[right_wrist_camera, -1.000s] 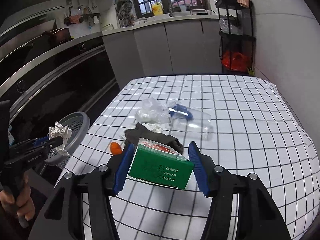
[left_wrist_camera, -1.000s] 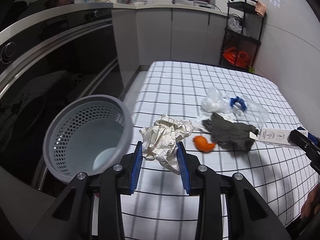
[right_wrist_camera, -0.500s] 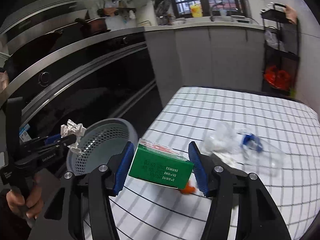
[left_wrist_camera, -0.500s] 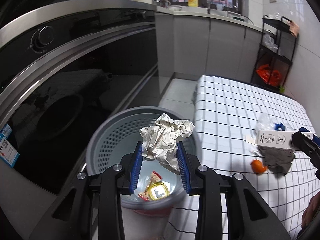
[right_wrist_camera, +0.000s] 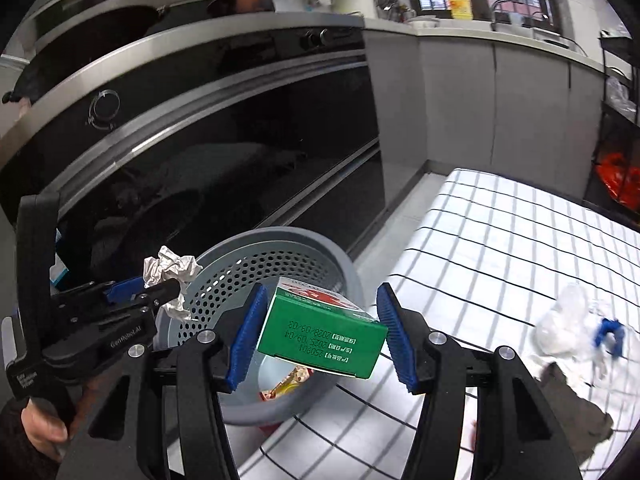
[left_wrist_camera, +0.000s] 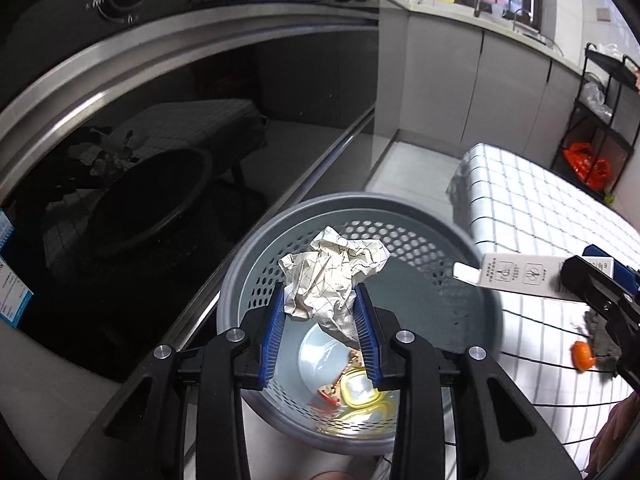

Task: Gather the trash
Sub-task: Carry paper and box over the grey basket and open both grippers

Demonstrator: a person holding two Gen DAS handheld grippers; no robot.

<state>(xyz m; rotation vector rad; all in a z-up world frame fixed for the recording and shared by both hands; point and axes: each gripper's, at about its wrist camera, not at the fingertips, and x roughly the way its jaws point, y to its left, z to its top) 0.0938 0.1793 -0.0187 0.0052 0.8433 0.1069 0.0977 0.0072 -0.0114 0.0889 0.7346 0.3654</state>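
— What's the crumpled paper like to carry?

— Light and springy, I'd judge. It crushes rather than slips, so a pinch across its middle is enough. The left tongs hold it that way now, pads pressed into both sides, right above the mouth of the grey perforated bin.

— And the green carton?

— Stiffer, flat-sided, probably near empty. The right tongs clamp it across its narrow ends, tilted, over the bin's near rim. Smooth card could slide, so flat faces are the right place to grip.

— Anything in the bin already?

— A yellow-rimmed lid or wrapper and some red scraps at the bottom.

— What remains outside?

— On the checked bench: a clear plastic bottle with a blue cap, soft and crinkly; a limp dark cloth; an orange scrap, small, best nipped at its centre.
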